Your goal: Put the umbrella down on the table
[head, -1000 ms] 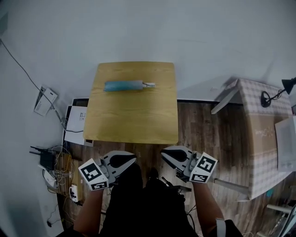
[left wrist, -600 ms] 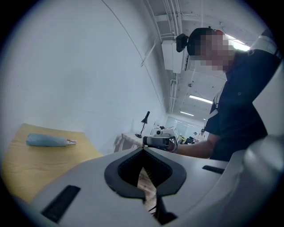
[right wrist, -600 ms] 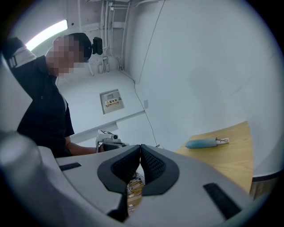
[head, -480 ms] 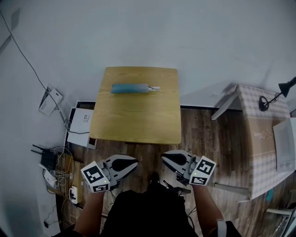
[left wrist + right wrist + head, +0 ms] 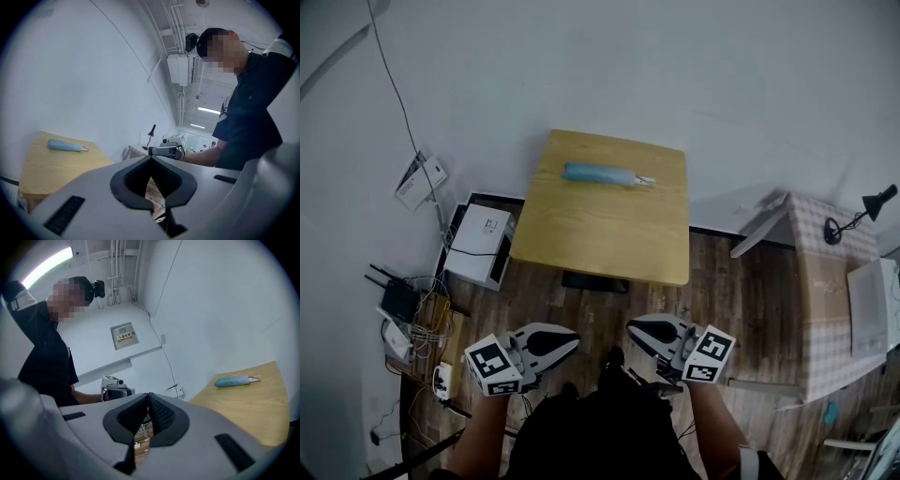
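A folded light-blue umbrella (image 5: 602,173) lies flat near the far edge of the small wooden table (image 5: 600,239). It also shows in the left gripper view as the umbrella (image 5: 64,146) and in the right gripper view as the umbrella (image 5: 233,380). My left gripper (image 5: 574,338) and right gripper (image 5: 632,328) are held close to my body, well short of the table, tips pointing at each other. Both are shut with nothing between the jaws, as the left gripper (image 5: 151,159) and right gripper (image 5: 148,395) show up close.
A white box (image 5: 478,246), a router and tangled cables (image 5: 398,314) lie on the floor at the left. A checked-cloth table (image 5: 825,281) with a black lamp (image 5: 867,202) stands at the right. Wooden floor lies between me and the table.
The table with the umbrella has drawn farther off and shifted right in the head view, with more floor now between it and me. Both grippers stay shut near my body.
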{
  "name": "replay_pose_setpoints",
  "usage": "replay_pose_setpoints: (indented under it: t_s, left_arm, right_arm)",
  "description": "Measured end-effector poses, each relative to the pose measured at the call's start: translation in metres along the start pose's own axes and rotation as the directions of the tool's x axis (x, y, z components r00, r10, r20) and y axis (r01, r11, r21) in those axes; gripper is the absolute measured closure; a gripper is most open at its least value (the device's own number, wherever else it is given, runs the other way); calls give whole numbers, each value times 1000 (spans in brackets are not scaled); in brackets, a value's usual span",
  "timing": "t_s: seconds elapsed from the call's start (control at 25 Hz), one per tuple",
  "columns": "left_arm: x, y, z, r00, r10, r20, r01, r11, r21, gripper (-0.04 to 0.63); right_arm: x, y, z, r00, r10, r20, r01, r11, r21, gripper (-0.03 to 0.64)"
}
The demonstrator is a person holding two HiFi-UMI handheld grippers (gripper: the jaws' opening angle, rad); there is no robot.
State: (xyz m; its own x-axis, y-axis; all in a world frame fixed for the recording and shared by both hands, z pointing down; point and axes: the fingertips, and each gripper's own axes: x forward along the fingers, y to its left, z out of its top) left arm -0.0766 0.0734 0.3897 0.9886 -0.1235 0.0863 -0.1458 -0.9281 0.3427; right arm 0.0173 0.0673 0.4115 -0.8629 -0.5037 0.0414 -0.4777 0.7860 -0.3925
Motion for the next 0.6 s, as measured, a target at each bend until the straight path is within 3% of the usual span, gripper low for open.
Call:
replay_pose_setpoints:
  t_s: [0.28,0.6]
  left_arm:
    - [-63,-26,-32,999,1,35,1,998,-62,588]
    - [-74,-62,-62,997,-74,32,77,993,-91,588]
  right_arm:
    - [32,57,-30,999,-7,-44,7,1000,4,597]
    - [18,96,-58,996,-70,-59,71,997,15,597]
